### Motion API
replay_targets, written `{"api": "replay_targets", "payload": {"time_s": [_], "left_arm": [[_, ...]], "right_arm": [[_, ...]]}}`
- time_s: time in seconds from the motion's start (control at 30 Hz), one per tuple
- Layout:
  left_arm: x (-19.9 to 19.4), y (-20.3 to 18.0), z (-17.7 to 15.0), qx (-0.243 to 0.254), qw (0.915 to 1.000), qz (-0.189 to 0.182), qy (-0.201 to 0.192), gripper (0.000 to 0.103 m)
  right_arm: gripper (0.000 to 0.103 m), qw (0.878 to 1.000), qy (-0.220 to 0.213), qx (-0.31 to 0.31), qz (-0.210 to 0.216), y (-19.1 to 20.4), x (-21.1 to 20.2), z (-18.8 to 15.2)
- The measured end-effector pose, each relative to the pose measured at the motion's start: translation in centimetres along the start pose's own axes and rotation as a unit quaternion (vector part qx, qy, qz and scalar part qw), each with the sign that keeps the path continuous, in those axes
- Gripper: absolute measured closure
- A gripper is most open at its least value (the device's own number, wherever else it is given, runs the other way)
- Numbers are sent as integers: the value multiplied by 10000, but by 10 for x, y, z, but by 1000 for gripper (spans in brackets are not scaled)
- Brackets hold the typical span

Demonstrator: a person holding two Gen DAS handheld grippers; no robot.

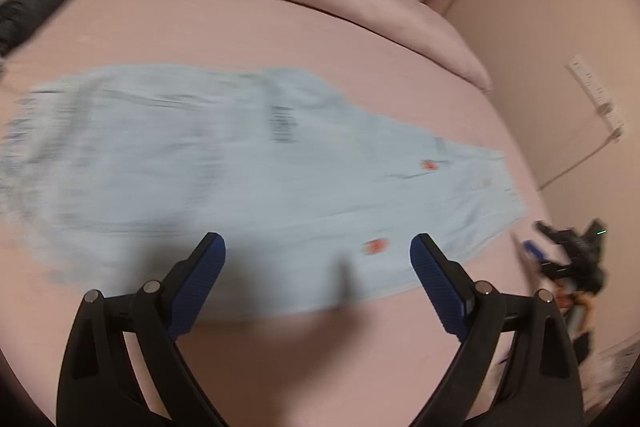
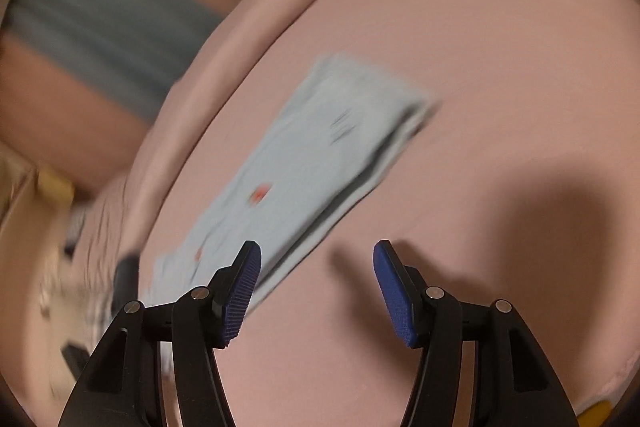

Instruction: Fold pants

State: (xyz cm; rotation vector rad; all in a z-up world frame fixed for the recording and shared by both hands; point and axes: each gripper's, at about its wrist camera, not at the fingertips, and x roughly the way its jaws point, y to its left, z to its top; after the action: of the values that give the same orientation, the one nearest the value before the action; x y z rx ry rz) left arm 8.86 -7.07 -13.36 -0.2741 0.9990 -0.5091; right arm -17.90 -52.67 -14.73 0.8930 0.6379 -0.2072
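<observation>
Pants [image 1: 248, 167] light blue, folded lengthwise, flat on pink bed [image 1: 280, 39], blurred; left hand-held gripper [image 1: 318, 251] spread wide, right hand-held gripper [image 2: 317, 259] spread, both holding nothing

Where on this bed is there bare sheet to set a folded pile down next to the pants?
Bare pink sheet lies on the open side of the light blue pants, away from the rolled pink duvet. A bare strip also runs between pants and duvet. It is crowded off the bed's corner, around the dark gear.
</observation>
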Motion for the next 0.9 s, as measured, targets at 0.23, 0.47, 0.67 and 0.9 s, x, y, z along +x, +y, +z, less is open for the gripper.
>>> {"api": "replay_targets", "payload": {"time_s": [0.23,0.47,0.67,0.9], "left_arm": [[79,-65,19,-292,9941,-921,483,9],[117,-91,19,-102,9955,-608,718,7],[118,-98,15,172,9959,-473,751,7],[118,-89,15,119,9958,-508,751,5]], "right_arm": [[43,9994,-245,220,-119,-6,40,35],[98,9972,-145,-451,-571,6,46,61],[99,9965,-19,-346,-766,-17,46,64],[65,9955,-900,-202,-237,-22,-4,72]]}}
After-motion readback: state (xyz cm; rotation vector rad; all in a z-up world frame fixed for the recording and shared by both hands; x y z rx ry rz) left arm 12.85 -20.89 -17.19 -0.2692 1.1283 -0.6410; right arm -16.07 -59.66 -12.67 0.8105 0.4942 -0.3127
